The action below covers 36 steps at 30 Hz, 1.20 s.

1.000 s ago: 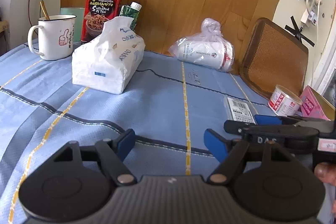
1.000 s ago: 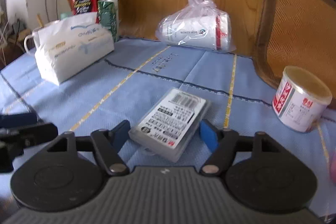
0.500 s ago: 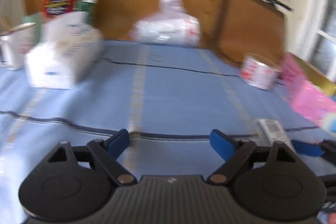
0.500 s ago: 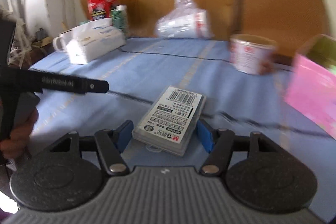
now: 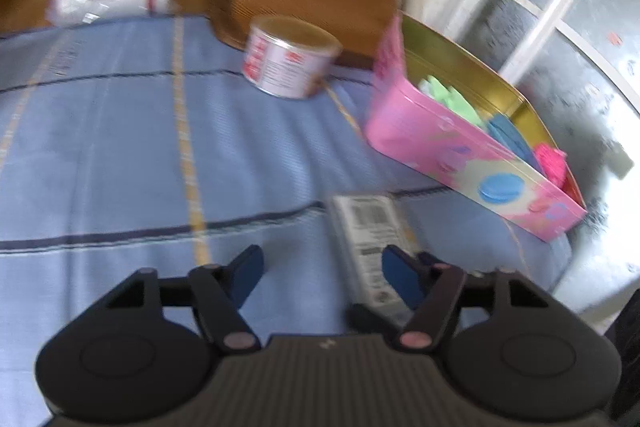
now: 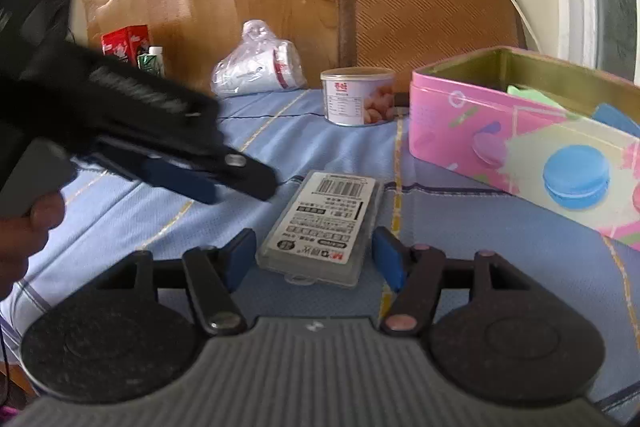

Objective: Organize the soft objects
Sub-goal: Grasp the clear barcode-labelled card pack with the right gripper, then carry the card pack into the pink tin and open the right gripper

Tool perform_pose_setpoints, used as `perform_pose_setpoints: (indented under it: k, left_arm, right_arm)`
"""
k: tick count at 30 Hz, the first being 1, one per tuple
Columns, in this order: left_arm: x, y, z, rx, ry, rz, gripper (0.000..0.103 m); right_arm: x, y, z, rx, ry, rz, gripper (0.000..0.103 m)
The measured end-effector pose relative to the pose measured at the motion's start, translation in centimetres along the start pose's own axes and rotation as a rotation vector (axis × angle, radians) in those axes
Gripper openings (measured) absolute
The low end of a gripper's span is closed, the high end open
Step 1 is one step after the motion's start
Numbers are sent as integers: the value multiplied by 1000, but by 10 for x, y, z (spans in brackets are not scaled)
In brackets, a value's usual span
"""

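Table cloth (image 5: 120,131): blue with yellow and dark stripes, it covers the whole table in both views.
Chair back (image 6: 428,15): brown woven, behind the far edge of the table.
Pink tin box (image 6: 520,147): open, on the right side of the cloth. The left wrist view looks into it and shows green (image 5: 452,99), blue (image 5: 514,139) and pink (image 5: 552,159) soft pieces inside; the right wrist view shows mostly its painted outer wall.
Bagged roll (image 6: 260,71): white, in clear plastic, at the far edge.
Red carton (image 6: 126,41): only the right wrist view shows it, far left.
Can (image 5: 290,57): between the bagged roll and the pink tin box, upright.
Plastic case (image 6: 324,223): flat, with barcode label, on the cloth just in front of the pink tin box.
Right gripper (image 6: 316,257): jaws about half open, one pad on each side of the plastic case; contact I cannot tell.
Left gripper (image 5: 322,273): jaws closing, nothing between them; the plastic case lies beside its right pad. The right wrist view shows it from the side, above the cloth left of the case, a hand (image 6: 28,231) on the handle.
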State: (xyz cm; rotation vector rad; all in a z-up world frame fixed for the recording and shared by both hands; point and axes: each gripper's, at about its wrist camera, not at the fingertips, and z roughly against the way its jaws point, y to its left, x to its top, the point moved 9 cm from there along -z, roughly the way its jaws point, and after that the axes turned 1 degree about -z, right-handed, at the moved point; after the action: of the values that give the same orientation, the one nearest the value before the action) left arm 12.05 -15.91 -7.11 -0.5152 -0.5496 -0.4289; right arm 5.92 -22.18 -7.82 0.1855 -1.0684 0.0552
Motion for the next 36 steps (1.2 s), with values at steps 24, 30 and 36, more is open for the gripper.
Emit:
perform_pose_setpoints:
  k: [24, 30, 36]
  left_arm:
    - [115, -122, -40, -86, -130, -257, 40]
    - [132, -118, -65, 10, -127, -246, 48]
    - [119, -111, -43, 29, -171, -249, 58]
  right_arm:
    - [91, -107, 16, -223, -326, -51, 64]
    - [100, -163, -21, -354, -270, -133, 65]
    - [83, -158, 12, -315, -324, -166, 69]
